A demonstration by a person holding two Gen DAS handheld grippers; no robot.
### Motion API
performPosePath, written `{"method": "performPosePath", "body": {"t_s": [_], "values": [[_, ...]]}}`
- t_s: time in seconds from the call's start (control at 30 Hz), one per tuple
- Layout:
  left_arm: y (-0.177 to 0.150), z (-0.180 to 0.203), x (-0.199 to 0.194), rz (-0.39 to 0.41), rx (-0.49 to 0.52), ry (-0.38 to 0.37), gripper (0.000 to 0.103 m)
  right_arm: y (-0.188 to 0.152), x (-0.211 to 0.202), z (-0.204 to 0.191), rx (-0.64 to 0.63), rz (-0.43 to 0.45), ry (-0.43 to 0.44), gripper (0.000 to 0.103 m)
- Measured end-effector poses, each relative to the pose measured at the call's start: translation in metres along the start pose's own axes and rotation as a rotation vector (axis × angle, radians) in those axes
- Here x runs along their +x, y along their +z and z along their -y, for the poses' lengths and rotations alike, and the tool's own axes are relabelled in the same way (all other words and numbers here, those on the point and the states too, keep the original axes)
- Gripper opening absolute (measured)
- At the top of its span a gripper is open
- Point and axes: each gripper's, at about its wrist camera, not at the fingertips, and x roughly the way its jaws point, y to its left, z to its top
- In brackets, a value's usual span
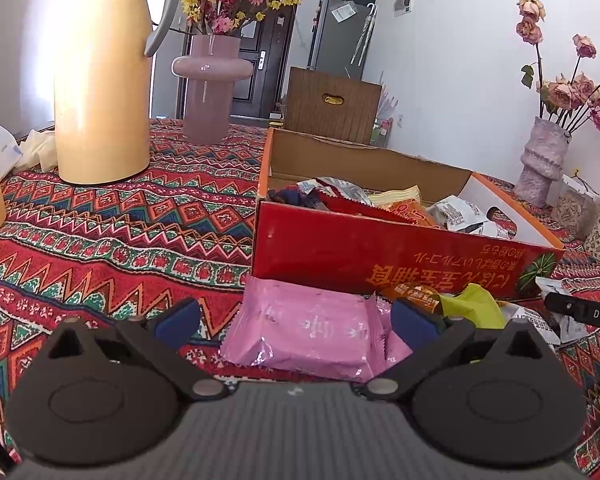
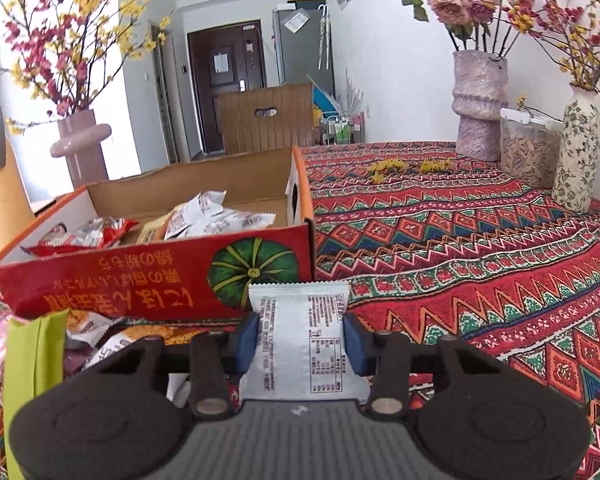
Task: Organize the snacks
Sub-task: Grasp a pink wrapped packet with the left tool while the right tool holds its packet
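Observation:
A red cardboard box (image 1: pixel 364 264) with snack packets inside stands on the patterned tablecloth; it also shows in the right wrist view (image 2: pixel 140 280). My left gripper (image 1: pixel 296 320) is open, its blue pads either side of a pink snack packet (image 1: pixel 308 328) lying in front of the box. Orange and green packets (image 1: pixel 472 308) lie to its right. My right gripper (image 2: pixel 300 336) is shut on a white snack packet (image 2: pixel 300 336), held just in front of the box's right end. A green packet (image 2: pixel 36 352) and other loose packets lie at its left.
A yellow thermos jug (image 1: pixel 100 92) and a pink vase (image 1: pixel 210 84) stand behind left of the box. Vases with flowers (image 2: pixel 478 104) and a jar of seeds (image 2: pixel 528 152) stand at the far right. A wooden chair back (image 2: pixel 266 116) is beyond the table.

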Motion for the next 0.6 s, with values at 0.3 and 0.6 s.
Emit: {"method": "performPosePath", "body": {"t_s": [0.3, 0.6], "values": [[0.015, 0.006, 0.006, -0.098, 0.014, -0.004, 0.103, -0.001, -0.003, 0.007, 0.04, 0.025, 0.024, 0.044], [0.028, 0.02, 0.036, -0.258, 0.106, -0.012, 0.103, -0.003, -0.006, 0.013, 0.074, 0.046, 0.044, 0.044]]}}
